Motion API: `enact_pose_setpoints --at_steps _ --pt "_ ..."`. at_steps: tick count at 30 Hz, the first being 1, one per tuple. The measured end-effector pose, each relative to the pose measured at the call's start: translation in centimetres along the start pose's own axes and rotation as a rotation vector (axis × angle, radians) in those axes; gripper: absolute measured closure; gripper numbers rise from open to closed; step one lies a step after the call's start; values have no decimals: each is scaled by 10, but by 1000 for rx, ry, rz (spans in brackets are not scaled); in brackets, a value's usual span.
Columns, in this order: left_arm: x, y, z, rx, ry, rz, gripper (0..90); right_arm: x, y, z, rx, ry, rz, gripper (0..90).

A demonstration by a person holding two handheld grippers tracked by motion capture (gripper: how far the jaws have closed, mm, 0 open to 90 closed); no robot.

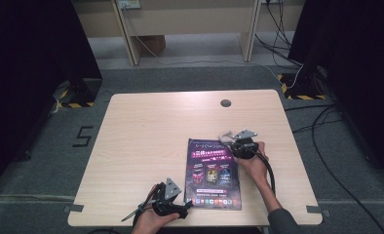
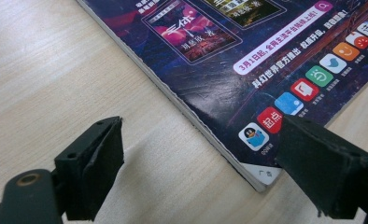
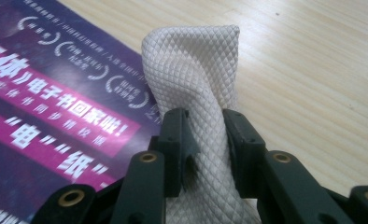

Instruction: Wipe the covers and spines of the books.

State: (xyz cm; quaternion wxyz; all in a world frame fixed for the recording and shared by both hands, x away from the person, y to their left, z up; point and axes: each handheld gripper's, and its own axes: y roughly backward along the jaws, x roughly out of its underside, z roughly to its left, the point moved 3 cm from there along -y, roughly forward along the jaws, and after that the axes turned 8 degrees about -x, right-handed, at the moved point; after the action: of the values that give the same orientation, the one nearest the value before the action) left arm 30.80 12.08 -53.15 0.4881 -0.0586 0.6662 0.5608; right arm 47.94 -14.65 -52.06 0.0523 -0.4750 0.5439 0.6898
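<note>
1. Cloth [image 3: 191,70]: white, quilted, bunched upright, pinched in my right gripper [image 3: 203,140] at the magazine's [image 1: 213,171] far right corner, on the table [image 1: 146,146].
2. Left gripper [image 2: 198,158]: jaws apart, nothing gripped, straddling the magazine's near left corner; one jaw rests on the cover, I think.
3. To wipe well: keep the cloth flat on the cover, light pressure, slow strokes.
4. Pin the near corner w/ left so the cover won't slide.
</note>
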Motion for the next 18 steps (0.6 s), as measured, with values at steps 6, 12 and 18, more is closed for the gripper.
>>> enact_pose_setpoints --at_steps 6,12,18 --pt "0 0 0 0 0 -2 144 -3 -4 -7 14 -8 -3 702" --pt "0 0 0 2 2 1 143 -5 -4 -2 34 3 7 730" --pt "0 0 0 -2 2 1 141 -10 -9 20 1 47 11 734"
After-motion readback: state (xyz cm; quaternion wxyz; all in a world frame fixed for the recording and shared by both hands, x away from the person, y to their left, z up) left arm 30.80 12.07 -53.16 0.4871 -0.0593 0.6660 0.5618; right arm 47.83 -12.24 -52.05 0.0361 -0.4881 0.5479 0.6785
